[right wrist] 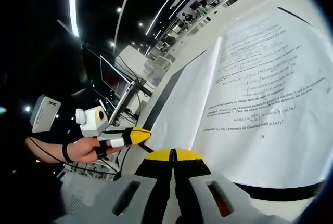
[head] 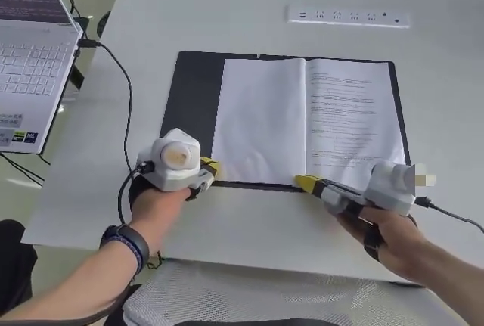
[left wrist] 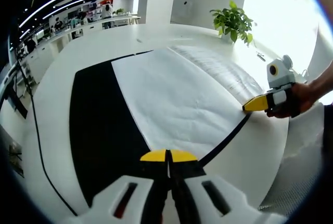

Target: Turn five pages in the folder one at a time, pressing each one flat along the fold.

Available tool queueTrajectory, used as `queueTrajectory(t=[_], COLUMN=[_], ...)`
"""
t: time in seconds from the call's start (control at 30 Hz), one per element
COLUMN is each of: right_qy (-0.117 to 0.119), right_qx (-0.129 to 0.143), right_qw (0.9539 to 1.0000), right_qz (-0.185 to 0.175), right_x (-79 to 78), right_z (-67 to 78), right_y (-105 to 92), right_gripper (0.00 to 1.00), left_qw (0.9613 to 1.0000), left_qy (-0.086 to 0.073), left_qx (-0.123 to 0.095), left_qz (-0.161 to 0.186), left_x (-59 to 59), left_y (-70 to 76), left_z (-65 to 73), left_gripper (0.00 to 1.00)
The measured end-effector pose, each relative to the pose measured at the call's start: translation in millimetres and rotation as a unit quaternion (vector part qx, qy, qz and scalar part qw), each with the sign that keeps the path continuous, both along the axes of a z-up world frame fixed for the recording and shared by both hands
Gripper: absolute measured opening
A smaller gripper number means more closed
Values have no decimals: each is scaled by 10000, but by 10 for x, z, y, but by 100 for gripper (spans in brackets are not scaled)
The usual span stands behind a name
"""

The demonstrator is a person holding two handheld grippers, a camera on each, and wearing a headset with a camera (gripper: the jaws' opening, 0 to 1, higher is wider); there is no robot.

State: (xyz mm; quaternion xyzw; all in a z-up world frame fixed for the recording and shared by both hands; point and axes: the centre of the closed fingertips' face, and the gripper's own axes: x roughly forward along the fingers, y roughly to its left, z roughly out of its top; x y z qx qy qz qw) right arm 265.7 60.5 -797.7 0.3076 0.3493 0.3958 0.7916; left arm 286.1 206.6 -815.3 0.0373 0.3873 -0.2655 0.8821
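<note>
Nearest first: the left hand [head: 162,199], wearing a dark wristband [head: 127,241], is holding the left gripper [head: 209,166] at the near edge of the white table [head: 227,8]. Its jaws are pressing fully together, the yellow tips are meeting, and nothing is sitting between them. The tips are pointing at the near left corner of the blank page [head: 261,114]; in the left gripper view they are lying over the boundary between that page and the black cover. Whether they are touching the paper cannot be told. The right hand [head: 389,228] is holding the right gripper [head: 305,182] in the same condition, with the jaws closed tight and gripping nothing. Its tips are sitting at the near edge of the folder [head: 189,99], just at the foot of the fold [head: 305,114]. The two grippers are standing well apart, pointing toward each other, with the width of the blank page between them. The folder is lying open and flat at mid-table. The blank page is lying to the left of the fold, with bare black cover showing beyond it. The printed page [head: 352,114] is lying to the right, its text facing up. A black cable [head: 127,99] is running along the table left of the folder, up toward the laptop [head: 26,76] at the far left. A white power strip [head: 348,17] is lying beyond the folder. Farther off, in the left gripper view, a green plant [left wrist: 234,22] is standing.
</note>
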Motion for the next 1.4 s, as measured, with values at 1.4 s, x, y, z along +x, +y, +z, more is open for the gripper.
queueTrajectory(t=[1.4], right_qy=[-684], right_qx=[-701], right_qw=[9948], right_qz=[-261], right_x=[100], right_z=[360], right_y=[-492], right_gripper=[27], left_qw=[9995], left_qy=[28], left_qx=[-291], left_qz=[137], left_x=[-21], left_y=[-82], left_z=[337], left_gripper=[19])
